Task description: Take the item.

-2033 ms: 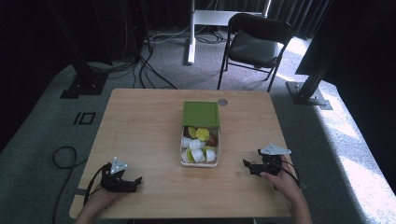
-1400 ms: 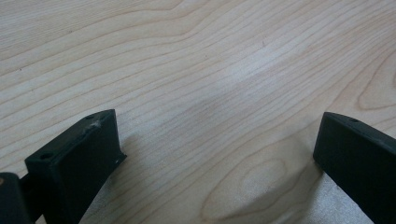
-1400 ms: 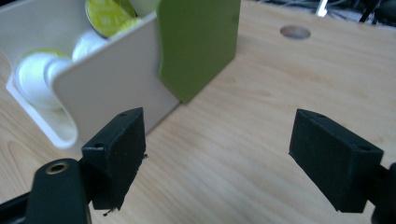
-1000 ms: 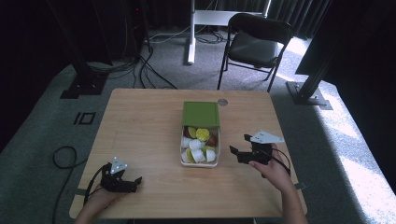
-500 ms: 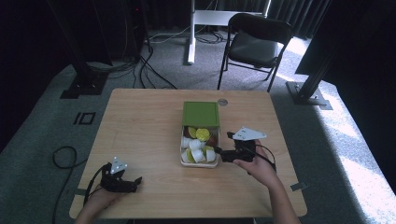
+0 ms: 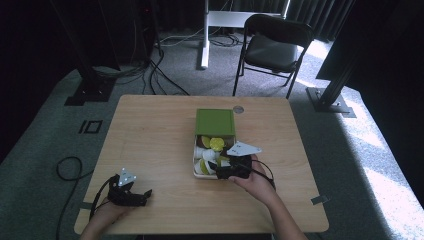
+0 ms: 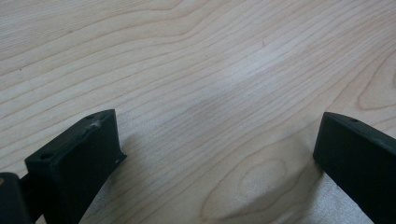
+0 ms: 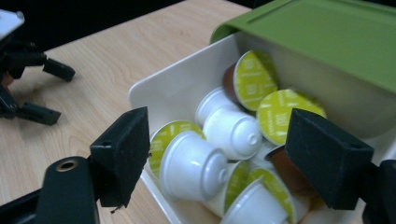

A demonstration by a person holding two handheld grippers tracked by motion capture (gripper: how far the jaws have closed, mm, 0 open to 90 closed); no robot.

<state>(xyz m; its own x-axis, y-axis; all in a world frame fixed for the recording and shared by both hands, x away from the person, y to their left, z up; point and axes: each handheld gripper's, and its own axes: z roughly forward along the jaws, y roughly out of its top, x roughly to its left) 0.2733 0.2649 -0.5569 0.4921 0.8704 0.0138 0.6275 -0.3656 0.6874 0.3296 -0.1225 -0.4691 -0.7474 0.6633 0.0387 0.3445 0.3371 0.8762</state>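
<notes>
Dark room, wooden counter [image 6: 160, 130]. White tray [image 8: 164, 93] of coffee capsules [image 8: 191, 165] sits mid-counter under a green lid [image 6: 215, 121]. Right tongs [image 8: 219, 158] are held apart above the capsules. Left tongs [image 7: 215, 154] are rested apart near the front-left corner. Risk: rounded capsules could be squeezed sideways, or neighbours pinched too.

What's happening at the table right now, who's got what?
A person sits at a wooden table with a gripper in each hand. The right gripper is open and poised over a white tray of coffee capsules, which slides out from a green box mid-table; its jaws straddle the white capsules but grip nothing yet. The left gripper rests open on bare wood near the table's front left corner, holding nothing.
</notes>
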